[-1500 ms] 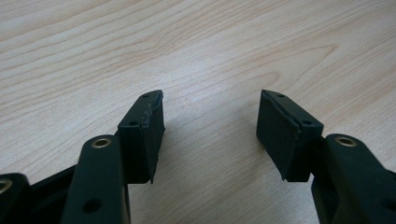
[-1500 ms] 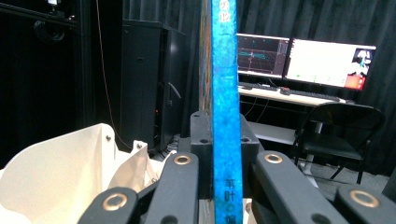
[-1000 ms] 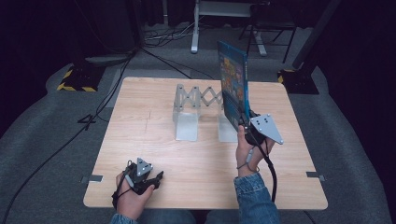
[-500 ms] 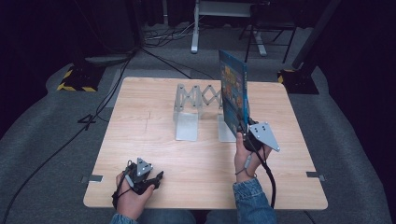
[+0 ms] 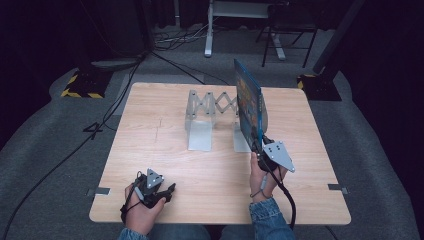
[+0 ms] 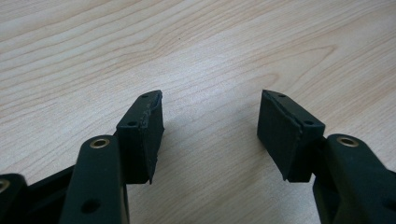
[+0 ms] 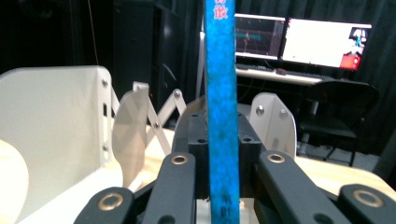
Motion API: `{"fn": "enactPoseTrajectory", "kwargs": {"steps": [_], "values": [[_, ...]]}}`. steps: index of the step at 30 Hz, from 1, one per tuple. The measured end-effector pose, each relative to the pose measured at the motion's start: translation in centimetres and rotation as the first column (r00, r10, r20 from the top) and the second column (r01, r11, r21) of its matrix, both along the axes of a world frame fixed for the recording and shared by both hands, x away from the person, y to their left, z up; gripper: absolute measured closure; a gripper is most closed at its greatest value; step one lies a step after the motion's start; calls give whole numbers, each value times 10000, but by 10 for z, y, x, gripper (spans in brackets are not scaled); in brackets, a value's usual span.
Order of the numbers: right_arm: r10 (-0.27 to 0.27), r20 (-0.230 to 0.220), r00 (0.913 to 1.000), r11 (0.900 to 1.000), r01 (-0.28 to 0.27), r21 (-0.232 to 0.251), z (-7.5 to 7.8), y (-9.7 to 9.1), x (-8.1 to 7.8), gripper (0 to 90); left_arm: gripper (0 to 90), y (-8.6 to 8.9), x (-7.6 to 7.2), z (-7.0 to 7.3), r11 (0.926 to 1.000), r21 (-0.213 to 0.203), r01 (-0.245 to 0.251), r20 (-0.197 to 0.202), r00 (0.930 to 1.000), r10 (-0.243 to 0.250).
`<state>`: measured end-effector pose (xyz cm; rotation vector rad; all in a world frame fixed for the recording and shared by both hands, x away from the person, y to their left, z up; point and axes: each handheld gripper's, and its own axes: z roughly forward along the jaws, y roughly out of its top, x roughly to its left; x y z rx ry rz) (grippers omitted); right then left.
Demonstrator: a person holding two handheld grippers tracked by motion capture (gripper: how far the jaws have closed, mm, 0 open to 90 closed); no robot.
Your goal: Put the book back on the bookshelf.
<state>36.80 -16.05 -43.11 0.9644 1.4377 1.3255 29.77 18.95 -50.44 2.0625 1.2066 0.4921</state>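
Book [image 5: 248, 107], blue-covered, standing upright on edge over the right half of the wooden table [image 5: 150, 135], spine end toward the person. Sitting just beside the right end plate of the expanding metal book rack [image 5: 210, 117]; whether touching that plate, cannot tell.

Right gripper [image 5: 261, 149] clamping the book's lower near corner, jaws closed flat against both covers. Right hand [image 5: 263, 175] holding it from behind, cable [image 5: 285, 200] trailing back toward the denim sleeve [image 5: 270, 220]. Seen along the right gripper [image 7: 222, 154], blue book [image 7: 222, 93] edge rising straight up between the jaws, red lettering at top too blurred for reading. White rack plate [image 7: 60, 121] and scissor links standing to the left, second plate to the right behind the jaws. Monitors [image 7: 303, 42] glowing and a dark chair [image 7: 341, 112] sitting beyond the table.

Left gripper [image 5: 159, 189] resting low at the near left corner of the table, held in the left hand [image 5: 142, 210], well apart from book and rack. Seen along the left gripper [image 6: 210, 126], jaws spread wide, holding nothing, bare wood grain [image 6: 210, 56] lying between the pads [image 6: 144, 130].
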Motion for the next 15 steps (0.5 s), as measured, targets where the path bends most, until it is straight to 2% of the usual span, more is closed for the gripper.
{"fn": "enactPoseTrajectory", "kwargs": {"steps": [2, 4, 10, 12, 14, 15], "values": [[-24, -107, 9999, 10000, 24, 11, -2, 0, 0, 815, 413, 0, 0, 0, 10000, 12, 13, 7, 10000, -13], [-95, -446, 9990, 9998, 102, 163, -7, 1, 3, 807, 412, -1, 1, 0, 10000, 15, 24, -13, 10000, -24], [-208, -880, 9959, 9996, 225, 190, -13, 7, 6, 791, 411, -1, 2, 0, 10000, 12, 59, -53, 10000, -59], [-344, -1263, 9914, 9990, 377, 241, -16, 10, 8, 785, 410, -1, 2, 0, 10000, 11, 61, -45, 10000, -61], [-426, -1797, 9828, 9982, 493, 329, -21, 13, 13, 770, 410, -1, 2, 0, 10000, 8, 51, -24, 10000, -51], [-426, -1797, 9828, 9982, 493, 329, -21, 13, 13, 770, 410, -1, 2, 0, 10000, -7, 53, -52, 10000, -53]]}}
